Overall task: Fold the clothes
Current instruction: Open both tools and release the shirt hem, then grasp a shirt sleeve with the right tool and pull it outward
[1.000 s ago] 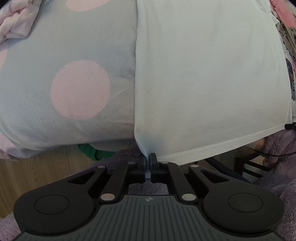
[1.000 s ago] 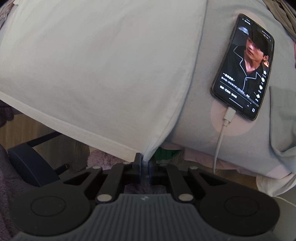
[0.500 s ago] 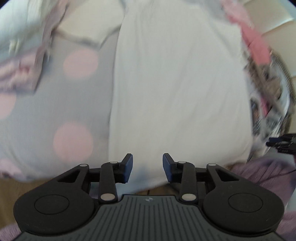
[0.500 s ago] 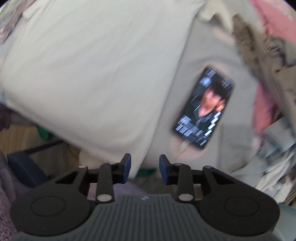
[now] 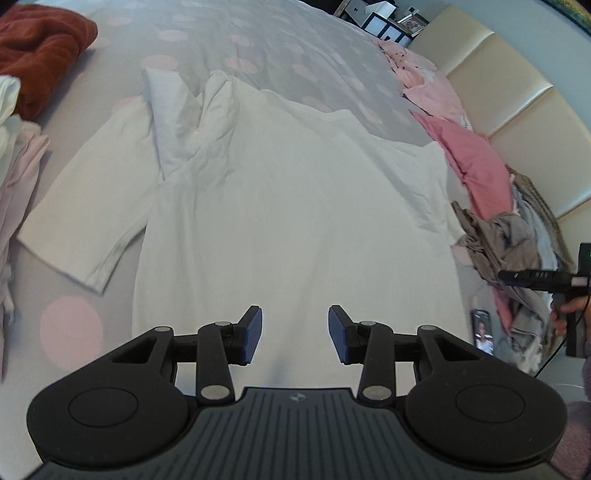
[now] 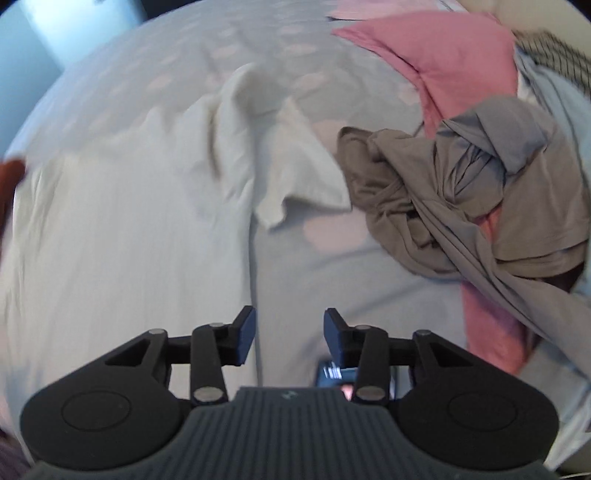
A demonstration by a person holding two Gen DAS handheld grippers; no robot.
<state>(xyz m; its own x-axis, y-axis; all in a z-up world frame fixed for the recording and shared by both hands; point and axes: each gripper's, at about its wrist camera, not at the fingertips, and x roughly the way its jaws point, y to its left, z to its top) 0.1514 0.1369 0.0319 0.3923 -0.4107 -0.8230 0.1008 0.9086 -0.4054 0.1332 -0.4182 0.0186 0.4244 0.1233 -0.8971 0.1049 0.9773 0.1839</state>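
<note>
— How many garments can you count on the bed from where you stand?

— You have one white T-shirt (image 5: 288, 206) spread flat, with two short sleeves showing. To your right sits one pink garment (image 5: 469, 155) and one grey-brown crumpled heap (image 6: 461, 206); how many pieces that heap holds, you cannot tell.

— Anything else?

— One rust-red cloth (image 5: 40, 48) at your far left, one phone (image 5: 483, 331), and your two grippers: the left gripper (image 5: 295, 334) and right gripper (image 6: 289, 336), each with two fingers apart.

A wide bed (image 5: 303, 48) in grey, pink-dotted sheets — cream padded headboard (image 5: 509, 92) on the right, framed pictures (image 5: 384, 22) behind.
</note>
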